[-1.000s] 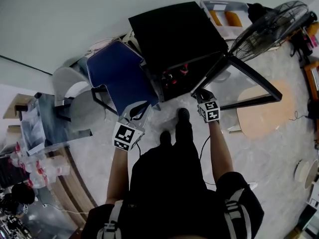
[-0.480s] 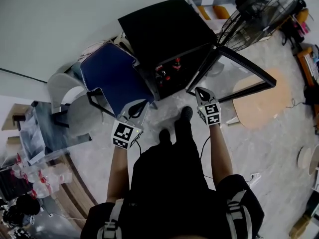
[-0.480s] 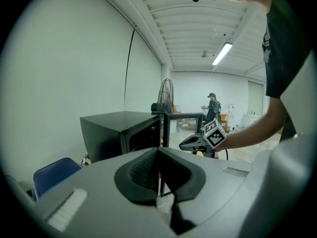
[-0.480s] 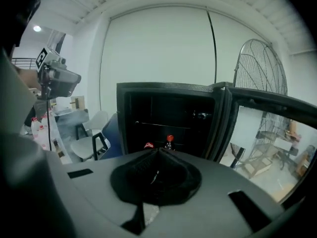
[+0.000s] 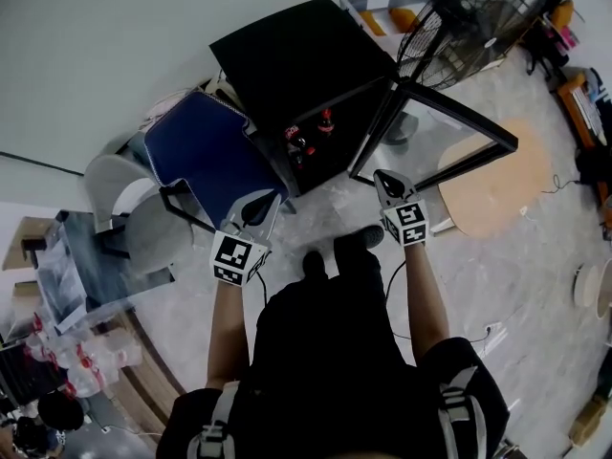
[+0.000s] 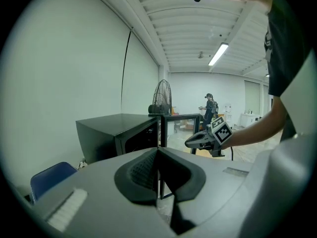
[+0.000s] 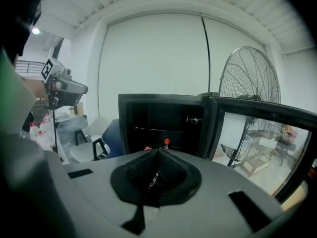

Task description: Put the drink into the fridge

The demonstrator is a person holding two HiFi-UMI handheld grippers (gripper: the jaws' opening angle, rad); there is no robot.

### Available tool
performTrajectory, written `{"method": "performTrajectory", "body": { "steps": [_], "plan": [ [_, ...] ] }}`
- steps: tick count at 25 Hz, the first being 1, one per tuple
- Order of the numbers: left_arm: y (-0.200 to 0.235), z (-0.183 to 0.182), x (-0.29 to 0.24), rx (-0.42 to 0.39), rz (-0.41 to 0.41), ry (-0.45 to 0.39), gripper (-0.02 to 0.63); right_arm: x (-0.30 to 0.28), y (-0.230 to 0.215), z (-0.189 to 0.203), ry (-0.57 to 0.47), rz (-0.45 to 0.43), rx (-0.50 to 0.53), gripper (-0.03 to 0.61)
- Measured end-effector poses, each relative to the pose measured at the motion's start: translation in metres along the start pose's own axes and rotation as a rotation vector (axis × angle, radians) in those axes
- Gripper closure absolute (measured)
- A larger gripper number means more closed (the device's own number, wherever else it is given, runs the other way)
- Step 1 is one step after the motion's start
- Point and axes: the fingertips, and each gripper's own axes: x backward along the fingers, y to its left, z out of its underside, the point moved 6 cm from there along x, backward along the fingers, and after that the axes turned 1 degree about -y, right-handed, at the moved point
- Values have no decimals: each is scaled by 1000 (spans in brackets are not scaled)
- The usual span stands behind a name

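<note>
The black fridge (image 5: pixel 296 60) stands with its glass door (image 5: pixel 435 127) swung open to the right. Inside it are drink bottles with red caps (image 5: pixel 326 119), and in the right gripper view one cap (image 7: pixel 167 142) shows just over my jaws. My left gripper (image 5: pixel 259 204) is shut and empty, hanging over the floor in front of the blue chair. Near the door's lower corner my right gripper (image 5: pixel 385 179) is shut too, with nothing in it. Seen from the left gripper (image 6: pixel 158 150), the fridge (image 6: pixel 111 133) and the right gripper (image 6: pixel 205 140) lie ahead.
A blue chair (image 5: pixel 215 156) and a grey chair (image 5: pixel 129 185) stand left of the fridge. A large floor fan (image 5: pixel 464 12) is behind the door, and a round wooden board (image 5: pixel 497 175) lies on the floor to the right. Bottles crowd a table (image 5: pixel 81 361) at far left.
Both grippers have drawn back from the fridge, which now sits further up in the head view. The right gripper has come away from the door's edge. The door stays open.
</note>
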Motion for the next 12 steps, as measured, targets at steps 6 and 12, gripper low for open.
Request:
{"method": "performTrajectory", "body": {
  "steps": [6, 12],
  "plan": [
    [-8, -2, -1, 4, 1, -13, 612, 15, 7, 1, -6, -28, 14, 577],
    [-9, -2, -2, 1, 5, -14, 612, 23, 14, 1, 14, -47, 37, 577]
  ]
}}
